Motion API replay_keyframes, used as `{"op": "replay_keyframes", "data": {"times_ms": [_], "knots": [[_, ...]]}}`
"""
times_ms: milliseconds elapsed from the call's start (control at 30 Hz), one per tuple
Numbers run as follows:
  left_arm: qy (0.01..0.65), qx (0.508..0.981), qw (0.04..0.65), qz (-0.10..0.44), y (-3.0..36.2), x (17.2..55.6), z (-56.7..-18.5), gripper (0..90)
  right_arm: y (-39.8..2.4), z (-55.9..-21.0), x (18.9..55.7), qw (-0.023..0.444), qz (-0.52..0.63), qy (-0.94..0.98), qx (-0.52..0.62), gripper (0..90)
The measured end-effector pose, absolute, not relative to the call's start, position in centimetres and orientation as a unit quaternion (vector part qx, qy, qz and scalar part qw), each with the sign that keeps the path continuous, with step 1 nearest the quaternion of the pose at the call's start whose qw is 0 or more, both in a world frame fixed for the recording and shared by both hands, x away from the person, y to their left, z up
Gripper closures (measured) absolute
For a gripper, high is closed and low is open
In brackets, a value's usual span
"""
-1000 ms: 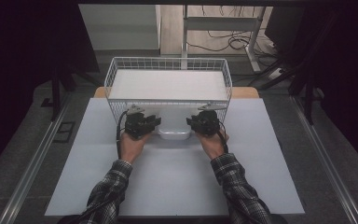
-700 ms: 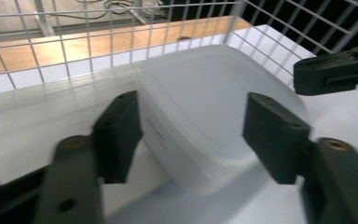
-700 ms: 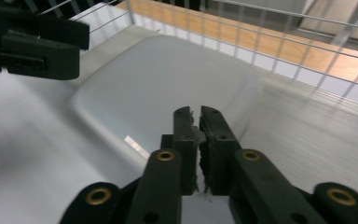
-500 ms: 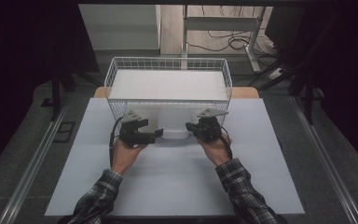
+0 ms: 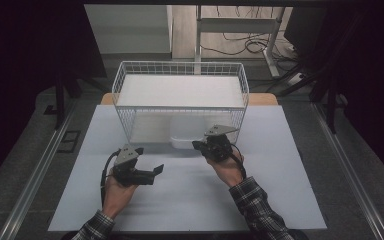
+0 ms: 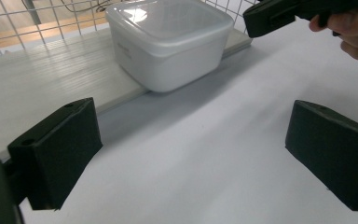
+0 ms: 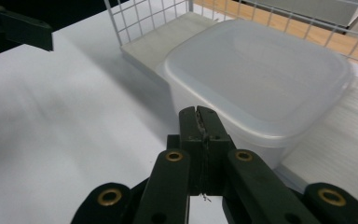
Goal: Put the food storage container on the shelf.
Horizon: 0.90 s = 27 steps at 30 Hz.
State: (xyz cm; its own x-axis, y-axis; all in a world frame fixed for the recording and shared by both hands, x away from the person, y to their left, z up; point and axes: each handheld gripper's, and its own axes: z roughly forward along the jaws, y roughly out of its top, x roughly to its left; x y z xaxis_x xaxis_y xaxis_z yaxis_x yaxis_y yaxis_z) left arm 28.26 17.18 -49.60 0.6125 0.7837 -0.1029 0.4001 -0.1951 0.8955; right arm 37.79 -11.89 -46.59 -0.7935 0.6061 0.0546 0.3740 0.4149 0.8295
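While the plastic container (image 5: pixel 187 136) sits lidded on the board under the wire basket (image 5: pixel 180 80), at its front edge, the left gripper (image 5: pixel 152 171) hangs over the white tabletop (image 5: pixel 280 200), jaws just opened wide, nothing between them. Right gripper (image 5: pixel 198 145) clenched empty, just beside the container.

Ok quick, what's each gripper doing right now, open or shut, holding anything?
Left gripper: jaws have just been opening, now wide open, nothing between them.
Right gripper: shut, empty, close to the tub.
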Motion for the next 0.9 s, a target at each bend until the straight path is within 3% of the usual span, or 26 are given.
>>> {"op": "replay_keyframes", "data": {"times_ms": [467,900], "knots": [[0.4,0.744,0.49,0.213,18.8,23.1,-51.0,1.8,-10.6,-48.8,38.6,0.112,0.436,0.838,0.308,89.0],[0.397,0.759,0.468,0.216,18.5,22.9,-51.7,1.9,-9.2,-49.9,40.5,0.127,0.413,0.849,0.304,88.9]]}}
